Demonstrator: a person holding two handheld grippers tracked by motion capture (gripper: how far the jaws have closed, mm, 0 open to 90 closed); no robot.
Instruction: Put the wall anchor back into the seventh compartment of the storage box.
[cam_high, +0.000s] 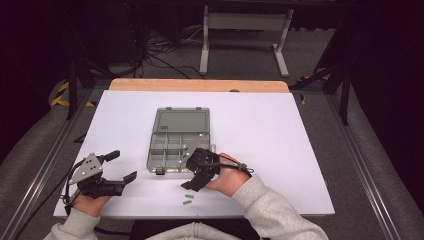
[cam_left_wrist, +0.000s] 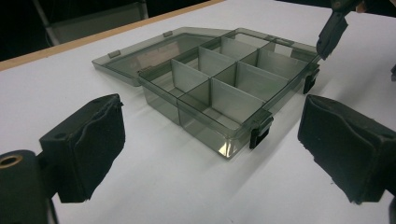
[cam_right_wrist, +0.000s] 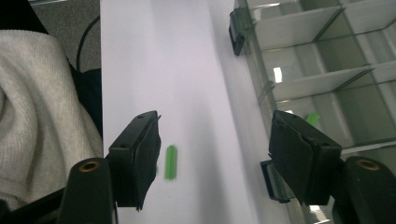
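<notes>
Green plastic pieces (cam_high: 188, 200), two small ones, are lying on the white table (cam_high: 280, 150) near its front edge, just in front of the smoky transparent organizer box (cam_high: 172, 152), whose lid is lying open and flat behind it. The right gripper (cam_high: 192, 184) is hanging over the table between the box and the pieces, and its jaws are standing apart with nothing between them. In the right gripper view, one green piece (cam_right_wrist: 171, 162) is lying just beside the left pad (cam_right_wrist: 148, 161), not between the two pads, while the other pad is sitting very close to the box wall and its black latch (cam_right_wrist: 275, 181).

I am thinking the main risk is this offset: if the jaws are closing here, the pad may push the piece away, or the far pad may bump the box and move it.

The left gripper (cam_high: 121, 166) is resting well apart, also released and empty, so it is not steadying the box. Another green bit (cam_right_wrist: 313, 118) seems to be lying inside a compartment.
</notes>
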